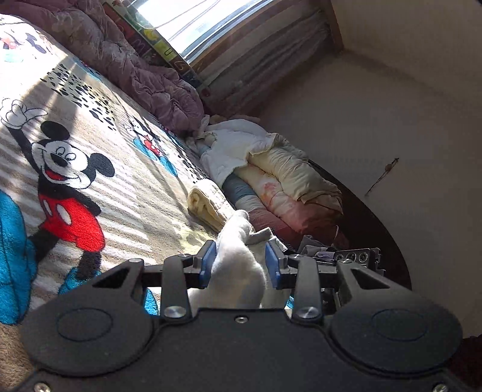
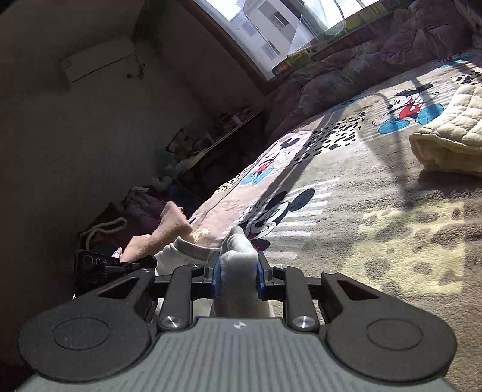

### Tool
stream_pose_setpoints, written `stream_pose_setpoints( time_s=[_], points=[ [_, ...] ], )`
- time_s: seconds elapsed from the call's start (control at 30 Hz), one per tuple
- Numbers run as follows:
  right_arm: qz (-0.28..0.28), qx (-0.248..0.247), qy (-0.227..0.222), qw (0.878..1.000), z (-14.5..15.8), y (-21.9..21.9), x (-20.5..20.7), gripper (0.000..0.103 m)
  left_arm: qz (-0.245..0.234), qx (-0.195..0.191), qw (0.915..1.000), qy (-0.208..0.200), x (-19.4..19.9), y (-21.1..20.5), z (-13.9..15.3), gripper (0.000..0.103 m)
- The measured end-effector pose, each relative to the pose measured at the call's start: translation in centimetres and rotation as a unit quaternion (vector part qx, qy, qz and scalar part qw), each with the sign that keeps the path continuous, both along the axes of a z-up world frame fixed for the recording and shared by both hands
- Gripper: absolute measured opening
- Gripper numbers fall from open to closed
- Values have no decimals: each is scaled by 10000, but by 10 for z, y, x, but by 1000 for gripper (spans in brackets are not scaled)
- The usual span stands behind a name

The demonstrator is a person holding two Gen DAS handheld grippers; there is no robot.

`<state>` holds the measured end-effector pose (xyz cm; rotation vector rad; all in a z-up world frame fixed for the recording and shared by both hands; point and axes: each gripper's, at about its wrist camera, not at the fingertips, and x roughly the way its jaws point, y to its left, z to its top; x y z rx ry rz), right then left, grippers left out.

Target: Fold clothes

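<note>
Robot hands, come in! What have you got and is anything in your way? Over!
Left gripper shut on white garment. Right gripper shut on it too. Folded cream blanket lies ahead on the cartoon-mouse bedspread, apart from the garment.

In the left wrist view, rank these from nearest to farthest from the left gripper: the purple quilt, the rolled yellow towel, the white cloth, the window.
1. White cloth: between the left gripper's fingers.
2. Yellow towel: on the bed just ahead, slightly left.
3. Purple quilt: bunched along the bed's far edge, upper left.
4. Window: behind the quilt, at the top.
</note>
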<state>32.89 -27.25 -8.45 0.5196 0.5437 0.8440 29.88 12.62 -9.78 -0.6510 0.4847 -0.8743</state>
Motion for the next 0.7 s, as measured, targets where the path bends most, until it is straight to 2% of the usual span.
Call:
stream_pose_setpoints(
  time_s=[0.07,0.17,0.23,0.33,0.4,0.43,0.53,0.6,0.67,0.7],
  points=[
    [55,-2,-199,9998,13,-3,-24,24,-125,149,9997,-144,-25,-3,9,33],
    [115,-59,-374,9992,23,-4,-61,24,-253,699,9965,-393,-59,-14,19,33],
    [110,-248,-523,9983,26,-2,-84,24,-271,909,9944,-466,-79,-20,20,33],
    [2,-790,-904,9928,31,3,-126,24,-214,1503,9867,-578,-112,-35,16,33],
    [-18,-1311,-1256,9834,34,12,-154,24,-119,1788,9827,-478,-128,-45,10,33],
    [-27,-1625,-1460,9758,35,18,-168,24,-75,1859,9818,-370,-134,-49,7,33],
    [31,-2592,-2126,9421,33,39,-210,22,94,1726,9848,-146,-151,-57,-1,33],
    [123,-3259,-2479,9122,24,52,-234,21,183,1704,9852,-62,-161,-65,-1,30],
    [169,-3977,-2780,8742,12,64,-257,20,283,1693,9852,37,-170,-72,-3,28],
    [206,-4134,-2804,8660,6,67,-263,20,345,1677,9852,113,-174,-75,-5,28]
  ],
)
